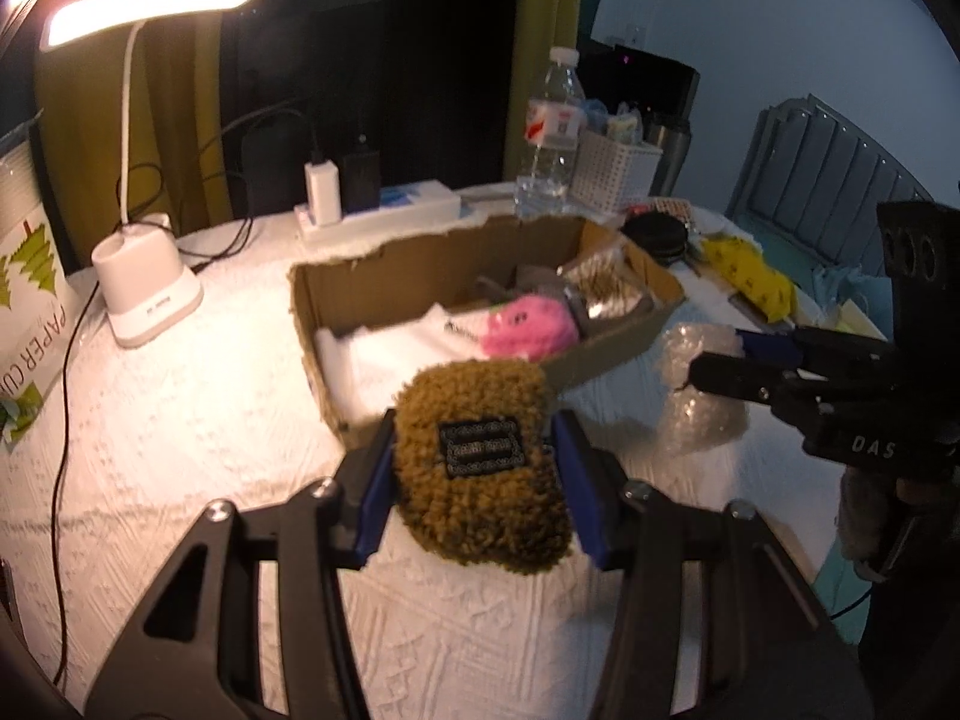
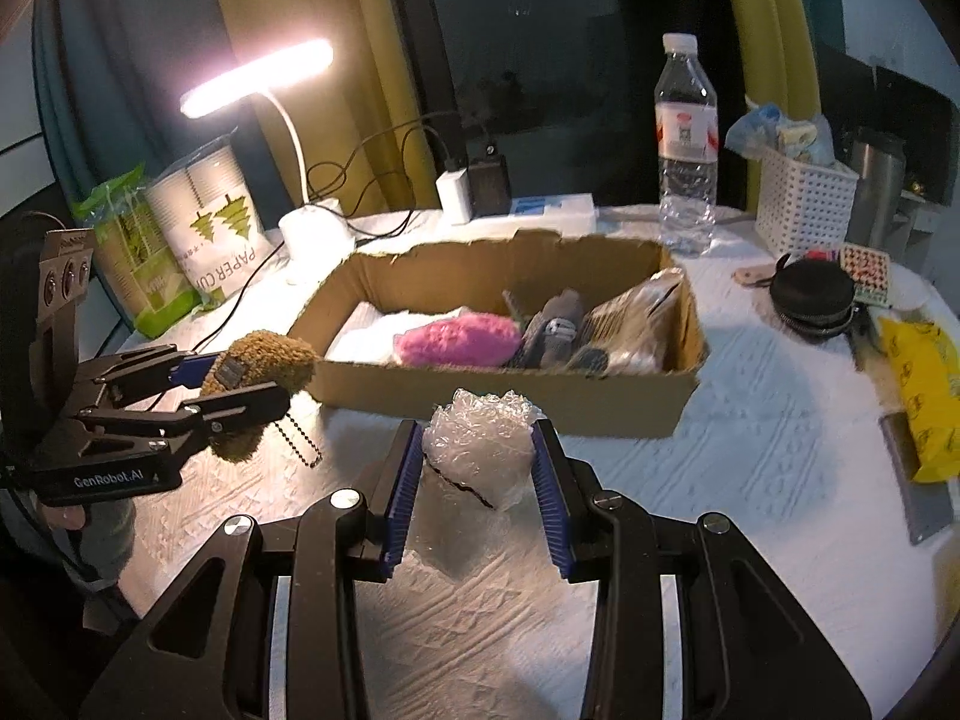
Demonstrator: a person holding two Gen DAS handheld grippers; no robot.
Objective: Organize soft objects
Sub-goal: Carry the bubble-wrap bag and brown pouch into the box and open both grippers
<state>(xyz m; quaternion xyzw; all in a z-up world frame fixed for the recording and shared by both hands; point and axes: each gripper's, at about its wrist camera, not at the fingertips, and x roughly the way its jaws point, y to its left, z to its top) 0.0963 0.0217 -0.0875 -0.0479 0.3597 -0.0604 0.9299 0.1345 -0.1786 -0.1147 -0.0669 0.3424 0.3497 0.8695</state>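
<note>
White textured tablecloth (image 2: 750, 450) covers my work surface. My left gripper (image 1: 474, 450) is clamped on the brown plush pouch (image 1: 480, 456); my right gripper (image 2: 477, 450) is clamped on the bubble wrap wad (image 2: 480, 438). Ahead of both sits the cardboard box (image 2: 510, 396). Lift each item clear of the near wall before releasing it inside.

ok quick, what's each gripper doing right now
left gripper: shut on the brown fuzzy plush pouch
right gripper: shut on the crumpled bubble wrap
</note>
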